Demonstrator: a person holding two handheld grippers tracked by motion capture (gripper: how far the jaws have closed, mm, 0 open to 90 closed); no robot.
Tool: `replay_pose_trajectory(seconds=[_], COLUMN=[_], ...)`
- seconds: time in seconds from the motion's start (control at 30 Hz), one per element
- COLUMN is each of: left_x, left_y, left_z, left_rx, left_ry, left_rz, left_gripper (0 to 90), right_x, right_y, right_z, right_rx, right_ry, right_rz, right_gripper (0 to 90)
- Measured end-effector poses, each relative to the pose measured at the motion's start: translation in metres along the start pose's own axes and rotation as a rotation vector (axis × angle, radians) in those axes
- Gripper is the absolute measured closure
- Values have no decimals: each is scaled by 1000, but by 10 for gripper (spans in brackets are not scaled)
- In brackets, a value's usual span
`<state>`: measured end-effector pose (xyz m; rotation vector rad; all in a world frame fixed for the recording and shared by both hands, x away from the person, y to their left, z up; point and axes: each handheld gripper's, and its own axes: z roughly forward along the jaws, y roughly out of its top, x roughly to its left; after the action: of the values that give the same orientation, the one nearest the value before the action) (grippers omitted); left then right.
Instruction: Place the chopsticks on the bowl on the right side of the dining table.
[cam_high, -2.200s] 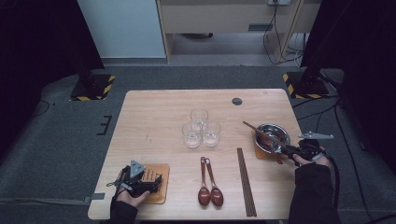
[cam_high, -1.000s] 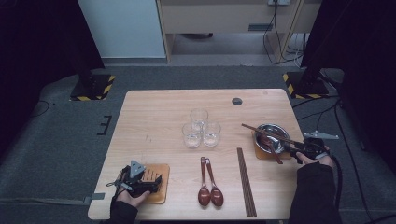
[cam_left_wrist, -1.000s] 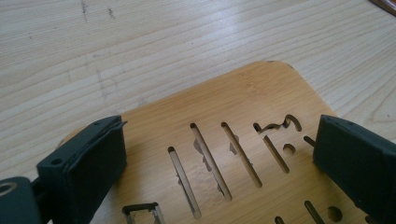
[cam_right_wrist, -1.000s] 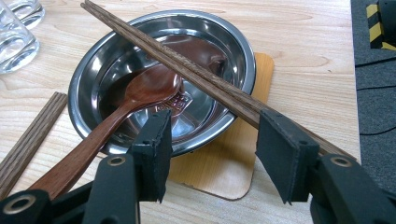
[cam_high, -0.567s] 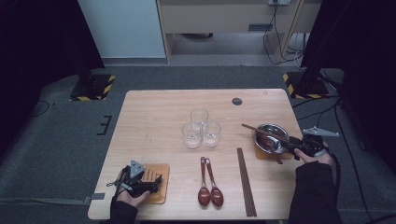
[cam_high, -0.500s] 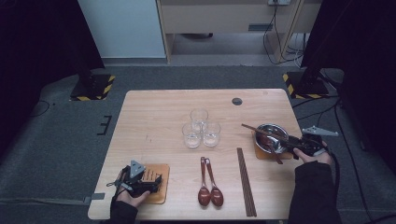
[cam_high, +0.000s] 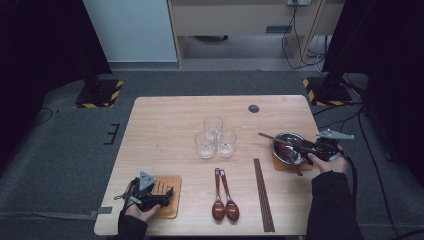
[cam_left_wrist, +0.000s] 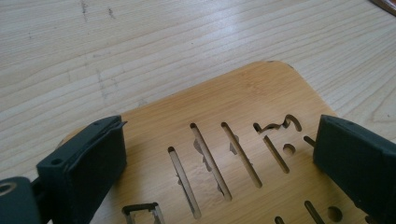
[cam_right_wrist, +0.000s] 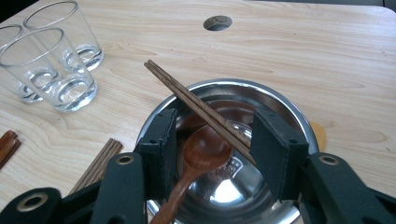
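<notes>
Chopsticks (cam_right_wrist: 196, 105), a dark brown wooden pair, lie slanted across the round shiny steel bowl (cam_right_wrist: 280, 100), their far tips out past its rim towards the glasses, their near ends passing between the two black jaws of the right claw (cam_right_wrist: 212, 149). A reddish-brown wooden spoon (cam_right_wrist: 198, 161) lies in the bowl just below them, its scoop between the same jaws. In the right gripper view the jaws stand apart on either side of both; they have just been closing a little, yet the pads press on neither, though the right pad seems to sit close against the near end of the sticks. From the high view the bowl (cam_high: 291, 148) rests on a small orange-brown wooden coaster at the right edge of the pale wooden surface (cam_high: 165, 125), with the right claw (cam_high: 310, 148) reaching in from that side.

The step in hand looks like setting the cutlery into the bowl and letting it go, or else taking it up; I cannot tell which. Next, the claw needs either to back out level without dragging the sticks off the rim, or to close squarely on them.

Three clear drinking glasses (cam_high: 215, 137) cluster at the centre; two more spoons (cam_high: 223, 197) and another pair of chopsticks (cam_high: 263, 195) lie near the front. The left claw (cam_left_wrist: 219, 168) rests open over a slotted bamboo coaster (cam_left_wrist: 243, 112), gripping nothing.
</notes>
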<state>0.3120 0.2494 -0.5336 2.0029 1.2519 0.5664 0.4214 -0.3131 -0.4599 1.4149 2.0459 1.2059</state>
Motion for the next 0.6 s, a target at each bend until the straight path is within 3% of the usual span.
replay_pose_trajectory(seconds=[0.6], left_x=[0], left_y=[0], left_z=[0], left_rx=[0], left_ry=[0], left_rz=[-1], left_gripper=[16], right_x=[1], right_y=[10], right_z=[30], right_rx=[35], right_ry=[37], right_rz=[-11], right_gripper=[488])
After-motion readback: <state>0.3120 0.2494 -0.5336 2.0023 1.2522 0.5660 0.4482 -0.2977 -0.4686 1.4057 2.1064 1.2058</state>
